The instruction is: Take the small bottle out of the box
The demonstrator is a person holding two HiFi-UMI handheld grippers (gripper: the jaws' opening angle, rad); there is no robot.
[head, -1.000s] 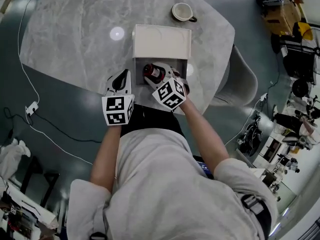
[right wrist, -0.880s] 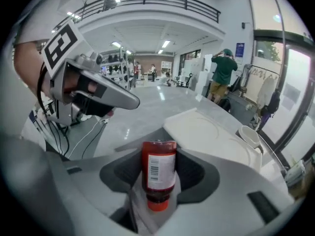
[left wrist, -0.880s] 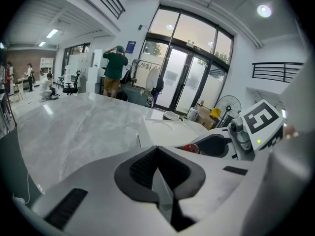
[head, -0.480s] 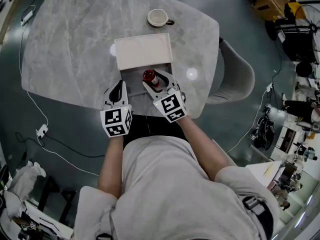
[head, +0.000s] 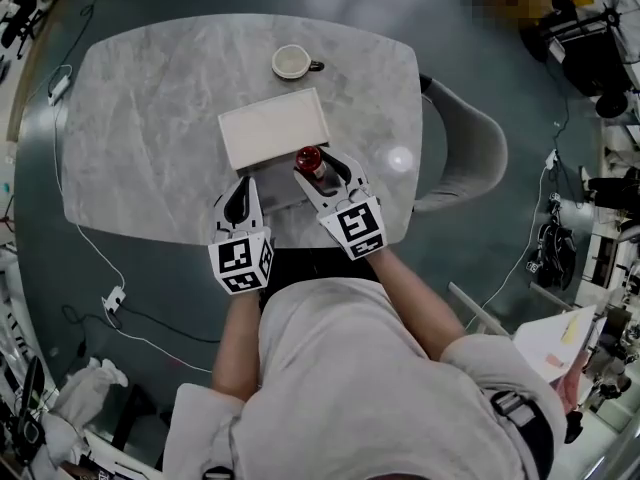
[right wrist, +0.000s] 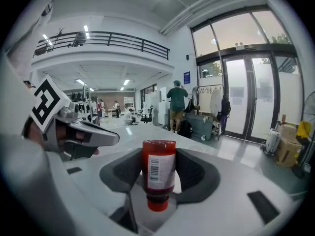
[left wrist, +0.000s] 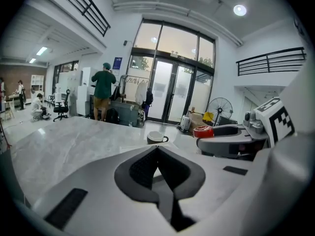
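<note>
marble table (head: 150, 98), right tool (head: 321, 167) clamped on small bottle (right wrist: 158, 173) by box (head: 273, 128), left tool (head: 238, 193) closed, empty

The left gripper (left wrist: 157, 154) has its jaws closed tip to tip above the marble table (left wrist: 69, 144); a cup (left wrist: 157, 138) stands beyond them. At right, the right gripper (left wrist: 209, 137) holds the red small bottle (left wrist: 203, 131); its marker cube (left wrist: 278, 119) shows nearer.
</note>
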